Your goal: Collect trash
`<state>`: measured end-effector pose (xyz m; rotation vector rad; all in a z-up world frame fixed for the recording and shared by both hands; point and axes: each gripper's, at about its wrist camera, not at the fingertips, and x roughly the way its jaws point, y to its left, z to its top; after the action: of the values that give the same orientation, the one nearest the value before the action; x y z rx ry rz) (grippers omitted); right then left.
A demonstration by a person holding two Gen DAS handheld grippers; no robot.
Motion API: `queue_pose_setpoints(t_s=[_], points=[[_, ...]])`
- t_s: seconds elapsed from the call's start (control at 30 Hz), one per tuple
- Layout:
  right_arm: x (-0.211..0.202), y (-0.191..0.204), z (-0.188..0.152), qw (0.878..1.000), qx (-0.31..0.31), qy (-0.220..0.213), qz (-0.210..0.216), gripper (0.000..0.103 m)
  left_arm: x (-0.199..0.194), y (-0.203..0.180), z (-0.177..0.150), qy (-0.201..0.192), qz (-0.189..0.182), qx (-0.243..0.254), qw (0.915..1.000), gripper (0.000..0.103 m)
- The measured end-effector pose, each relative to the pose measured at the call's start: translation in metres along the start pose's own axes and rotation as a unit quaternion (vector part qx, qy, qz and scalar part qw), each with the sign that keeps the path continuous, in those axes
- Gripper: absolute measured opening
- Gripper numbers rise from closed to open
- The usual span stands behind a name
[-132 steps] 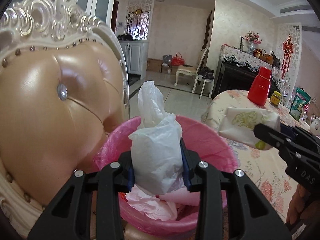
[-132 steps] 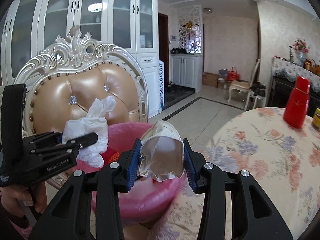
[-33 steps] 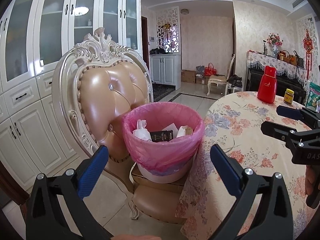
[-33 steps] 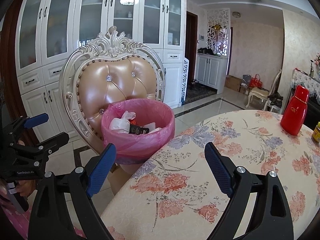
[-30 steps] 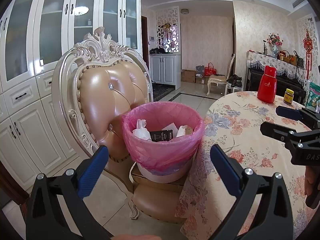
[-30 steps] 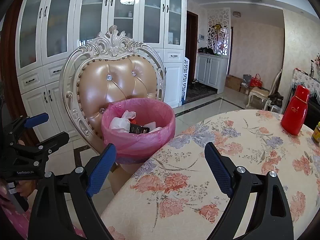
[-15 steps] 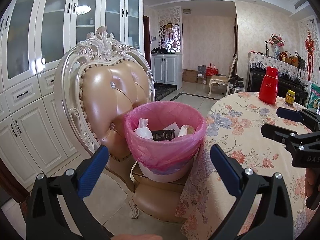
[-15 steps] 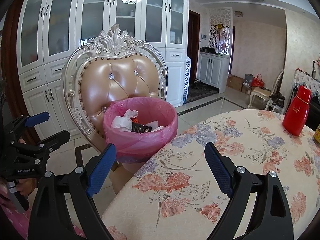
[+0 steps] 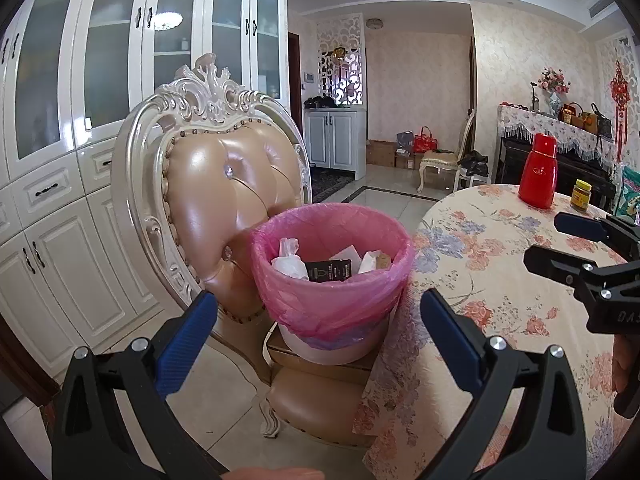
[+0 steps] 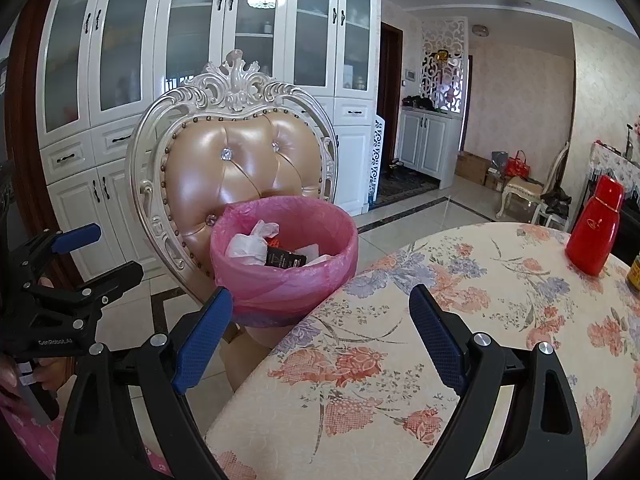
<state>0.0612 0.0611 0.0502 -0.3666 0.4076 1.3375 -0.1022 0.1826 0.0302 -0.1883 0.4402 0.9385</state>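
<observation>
Both my grippers hang back from the bin, empty. The left gripper (image 9: 318,320) has its jaws spread wide with nothing between them; the right gripper (image 10: 320,320) likewise stands wide apart over the bench (image 10: 500,320), nothing held.

Step in hand, as I judge it: the drop-off looks finished and I am surveying for more trash. To do this well I should scan the whole floral cloth before calling it done, sweep my view toward the far side where the red flask (image 9: 537,172) and small jar (image 9: 581,195) stand, and treat those as household goods, not trash. No loose wrapper or tissue shows on the visible part of the bench; the far right edge is cut off, so I cannot certify it. If another piece turns up, I would approach low, close on its bulk, and carry it above the rim rather than brushing the thin liner.

Containers: the bin (image 9: 332,304), lined with a pink bag, sits on the seat of the ornate chair (image 9: 224,200), just beside the bench edge. Inside lie the collected items: a crumpled white plastic bag (image 9: 288,262) at the left, a dark flat packet (image 9: 329,270) in the middle, and pale paper or wrapper pieces (image 9: 374,261) at the right. The contents sit below the rim; the bin appears partly filled, with room left.
</observation>
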Motion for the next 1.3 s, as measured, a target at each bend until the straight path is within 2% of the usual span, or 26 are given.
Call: queue_pose_setpoints(t_s=[1.3], points=[[-0.0014,0.0014,0.0006,1.000,-0.003,0.000,0.001,0.084,-0.0006,0.0006,0.0030,-0.001,0.003,0.005,1.0000,0.098]])
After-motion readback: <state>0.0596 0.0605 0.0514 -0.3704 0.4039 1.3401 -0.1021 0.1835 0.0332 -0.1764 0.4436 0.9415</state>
